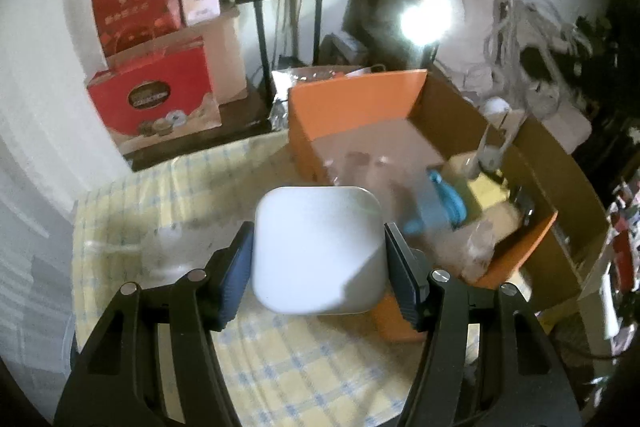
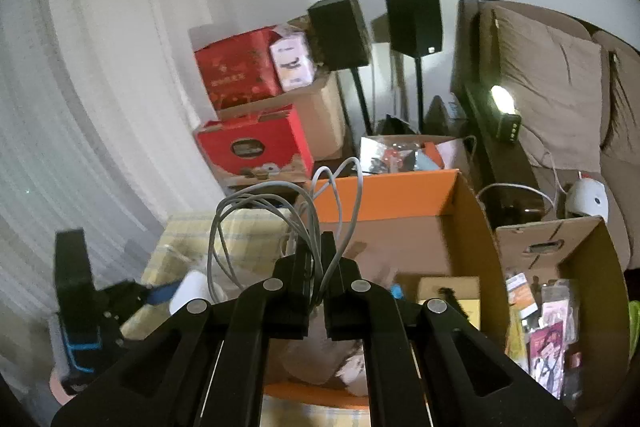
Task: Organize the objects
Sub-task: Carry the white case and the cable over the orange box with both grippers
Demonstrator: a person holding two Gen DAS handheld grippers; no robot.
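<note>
Gripping a white rounded box in your left gripper jaws, just short of the orange carton, your right gripper jaws pinched tight on a grey cable above that carton's near edge, checked cloth beneath.

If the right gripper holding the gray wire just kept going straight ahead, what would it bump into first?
Probably the orange box. The right gripper, its jaws shut on the gray cable, points down toward the box's open inside, so it would likely meet the things lying there or the far wall. Depth is hard to judge.
</note>
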